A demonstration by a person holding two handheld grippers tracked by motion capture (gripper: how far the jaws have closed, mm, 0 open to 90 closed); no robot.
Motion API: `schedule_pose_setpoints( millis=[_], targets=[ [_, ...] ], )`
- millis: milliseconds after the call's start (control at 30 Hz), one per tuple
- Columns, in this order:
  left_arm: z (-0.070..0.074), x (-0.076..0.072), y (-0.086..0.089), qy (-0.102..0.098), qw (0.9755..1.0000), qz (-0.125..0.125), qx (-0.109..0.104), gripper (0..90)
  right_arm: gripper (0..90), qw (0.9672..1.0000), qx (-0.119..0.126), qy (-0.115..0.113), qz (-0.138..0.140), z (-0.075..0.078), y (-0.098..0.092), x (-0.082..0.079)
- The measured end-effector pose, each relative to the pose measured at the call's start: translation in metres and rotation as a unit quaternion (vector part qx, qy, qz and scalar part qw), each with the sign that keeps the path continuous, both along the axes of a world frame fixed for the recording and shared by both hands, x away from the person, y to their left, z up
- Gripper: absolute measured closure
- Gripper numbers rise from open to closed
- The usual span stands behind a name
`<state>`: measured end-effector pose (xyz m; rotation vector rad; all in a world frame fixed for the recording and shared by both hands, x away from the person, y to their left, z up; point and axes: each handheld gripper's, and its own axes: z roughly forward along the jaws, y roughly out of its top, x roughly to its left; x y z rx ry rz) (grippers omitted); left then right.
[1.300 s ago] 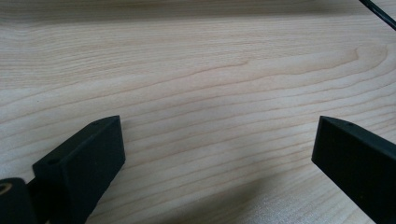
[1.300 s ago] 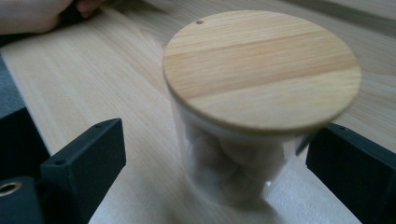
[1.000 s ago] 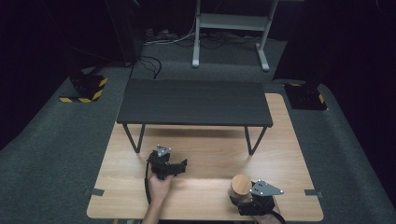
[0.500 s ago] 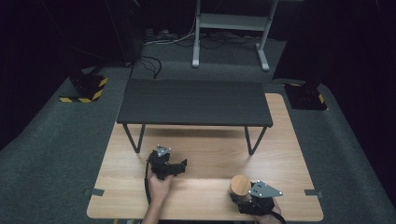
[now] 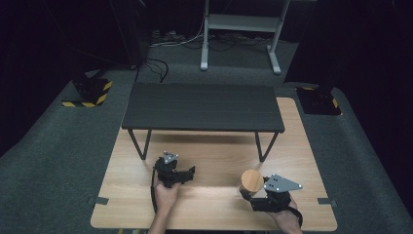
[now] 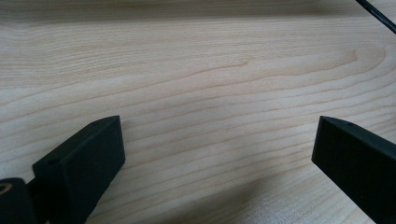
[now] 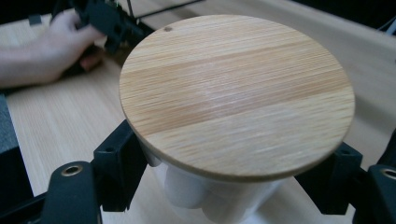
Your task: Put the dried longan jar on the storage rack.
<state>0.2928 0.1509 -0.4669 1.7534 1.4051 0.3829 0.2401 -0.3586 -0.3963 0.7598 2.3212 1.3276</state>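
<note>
A clear jar with a round bamboo lid [image 5: 252,180] stands near the front right of the wooden table [image 5: 219,156]. My right gripper [image 5: 248,193] is shut on the jar. In the right gripper view its two black jaws press the glass from both sides just under the lid [image 7: 236,93], and white rounded pieces show inside the glass [image 7: 187,191]. My left gripper [image 5: 190,174] rests low over the table's front left. It is open, with bare wood between its jaws [image 6: 217,149]. A hand holds each gripper.
A low black bench [image 5: 202,105] on thin metal legs [image 5: 143,144] spans the far half of the table. Past the table lie grey floor, a white stand [image 5: 238,29] and yellow-black striped blocks [image 5: 90,95]. Open wood lies between the two grippers.
The right gripper and the jar have shifted a little farther from the table's near edge, or upward. The left gripper has stayed where it was.
</note>
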Motion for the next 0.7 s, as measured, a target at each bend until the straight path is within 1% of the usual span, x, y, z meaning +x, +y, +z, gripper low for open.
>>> schedule_pose_setpoints(
  millis=[100,233,267,300,333,367,433,500,533,567,633,667,700],
  targets=[
    [0.000,0.000,0.000,0.000,1.0000,0.000,0.000,2.6,25.0,1.0000,0.007,-0.006,0.003,0.013,-0.002,0.008],
    [0.000,0.000,0.000,0.000,1.0000,0.000,-0.001,2.6,25.1,0.9997,0.015,-0.018,0.009,0.036,-0.006,0.021],
    [0.000,0.000,0.000,0.000,1.0000,0.000,-0.001,2.6,25.1,0.9995,0.018,-0.022,0.011,0.046,-0.007,0.027],
    [0.000,0.000,0.000,0.000,1.0000,0.000,-0.001,2.6,25.1,0.9995,0.018,-0.022,0.011,0.046,-0.007,0.027],
    [0.000,0.000,0.000,0.000,1.0000,0.000,-0.001,2.6,25.1,0.9993,0.022,-0.026,0.013,0.056,-0.008,0.033],
    [0.000,0.000,0.000,0.000,1.0000,0.000,-0.001,2.6,25.1,0.9993,0.022,-0.026,0.013,0.056,-0.008,0.033],
    [0.000,0.000,0.000,0.000,1.0000,0.000,-0.001,2.6,25.1,0.9991,0.026,-0.031,0.015,0.069,-0.008,0.040],
    [0.000,0.000,0.000,0.000,1.0000,0.000,-0.001,2.6,25.1,0.9988,0.031,-0.033,0.017,0.078,-0.009,0.045],
    [0.000,0.000,0.000,0.000,1.0000,0.000,-0.001,2.6,25.1,0.9987,0.034,-0.033,0.019,0.087,-0.010,0.050],
    [0.000,0.000,0.000,0.000,1.0000,0.000,-0.001,2.6,25.1,0.9987,0.034,-0.033,0.019,0.087,-0.010,0.050],
    [0.000,0.000,0.000,0.000,1.0000,0.000,0.000,2.6,25.1,0.9984,0.039,-0.034,0.021,0.102,-0.009,0.060],
    [0.000,0.000,0.000,0.000,1.0000,0.000,-0.001,2.6,25.1,0.9984,0.039,-0.034,0.021,0.102,-0.009,0.060],
    [0.000,0.000,0.000,0.000,1.0000,0.000,-0.001,2.6,25.1,0.9983,0.040,-0.034,0.022,0.107,-0.009,0.064]
  ],
)
